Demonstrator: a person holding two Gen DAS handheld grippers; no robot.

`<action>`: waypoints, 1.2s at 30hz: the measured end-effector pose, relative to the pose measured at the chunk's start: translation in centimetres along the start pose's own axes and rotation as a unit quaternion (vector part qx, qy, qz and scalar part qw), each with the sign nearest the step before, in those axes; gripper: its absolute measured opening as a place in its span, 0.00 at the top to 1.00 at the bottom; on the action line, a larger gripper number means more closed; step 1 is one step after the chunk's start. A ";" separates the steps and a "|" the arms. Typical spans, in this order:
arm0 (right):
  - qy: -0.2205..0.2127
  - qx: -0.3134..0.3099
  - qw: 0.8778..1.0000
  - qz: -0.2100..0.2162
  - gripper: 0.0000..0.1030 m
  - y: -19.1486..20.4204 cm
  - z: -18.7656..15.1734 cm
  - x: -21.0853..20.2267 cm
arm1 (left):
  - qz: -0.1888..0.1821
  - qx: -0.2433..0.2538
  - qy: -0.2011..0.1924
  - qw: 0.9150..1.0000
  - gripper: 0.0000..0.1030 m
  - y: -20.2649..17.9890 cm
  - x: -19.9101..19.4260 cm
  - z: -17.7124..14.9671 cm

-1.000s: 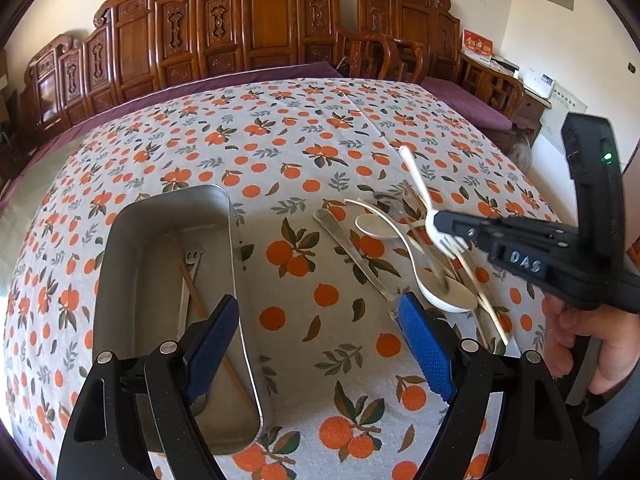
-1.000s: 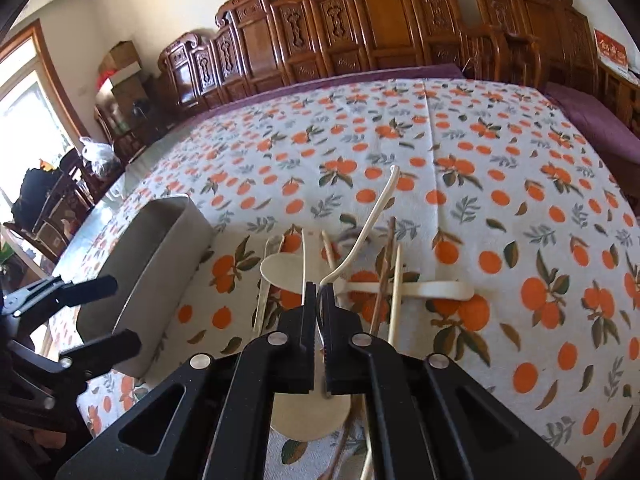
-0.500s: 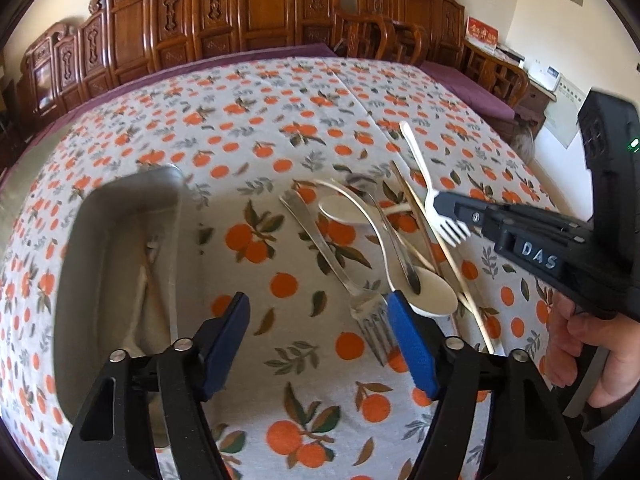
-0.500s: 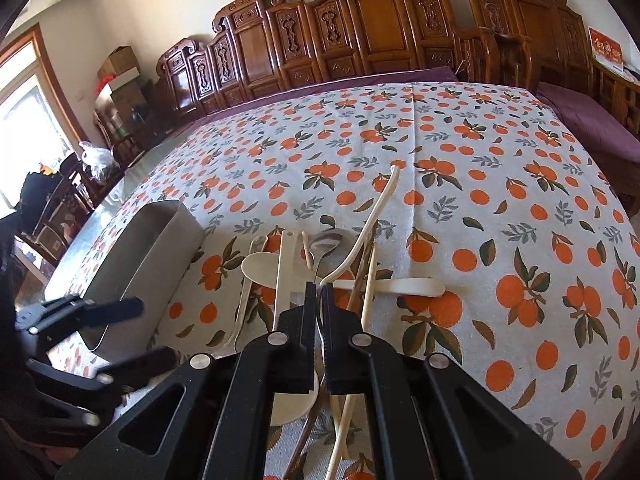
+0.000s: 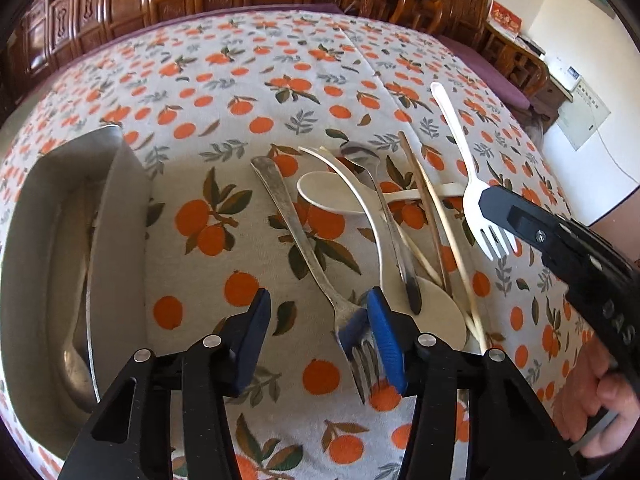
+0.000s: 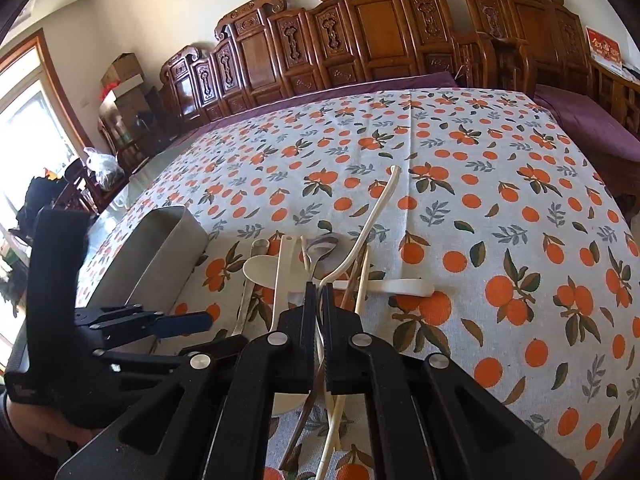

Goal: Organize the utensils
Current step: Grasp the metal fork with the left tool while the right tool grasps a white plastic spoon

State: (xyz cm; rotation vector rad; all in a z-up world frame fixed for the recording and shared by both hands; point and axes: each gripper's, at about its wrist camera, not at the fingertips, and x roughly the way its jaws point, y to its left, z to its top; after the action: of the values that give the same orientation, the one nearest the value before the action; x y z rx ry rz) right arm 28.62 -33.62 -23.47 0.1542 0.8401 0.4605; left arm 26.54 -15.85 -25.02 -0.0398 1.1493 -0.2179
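Observation:
My right gripper (image 6: 319,289) is shut on a white plastic fork (image 5: 472,184) near its tines and holds it above the table; its handle (image 6: 378,208) points away. My left gripper (image 5: 318,308) is open and low over the table, its right blue pad beside the head of a metal fork (image 5: 304,248). A pile of utensils lies to the right: white spoons (image 5: 332,196), a metal spoon (image 5: 390,220) and chopsticks (image 5: 436,232). A metal tray (image 5: 120,208) on the left holds a few utensils; it also shows in the right wrist view (image 6: 160,256).
The table carries an orange-print cloth (image 5: 280,80). Carved wooden chairs (image 6: 360,40) line its far side. A hand (image 5: 596,400) holds the right gripper at the right edge.
My left gripper has moved right, from over the tray toward the metal fork, and lower. My right gripper still holds the white fork aloft.

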 end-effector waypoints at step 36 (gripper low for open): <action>0.010 -0.027 1.000 0.008 0.96 3.6 -0.3 0.7 | 0.013 0.029 -0.018 0.999 0.95 2.4 -3.5 -0.6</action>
State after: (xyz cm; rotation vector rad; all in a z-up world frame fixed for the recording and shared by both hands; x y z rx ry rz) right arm 27.62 -30.10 -23.07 0.1068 0.8459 0.5004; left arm 25.01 -12.78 -22.50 0.0213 1.1072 -0.2265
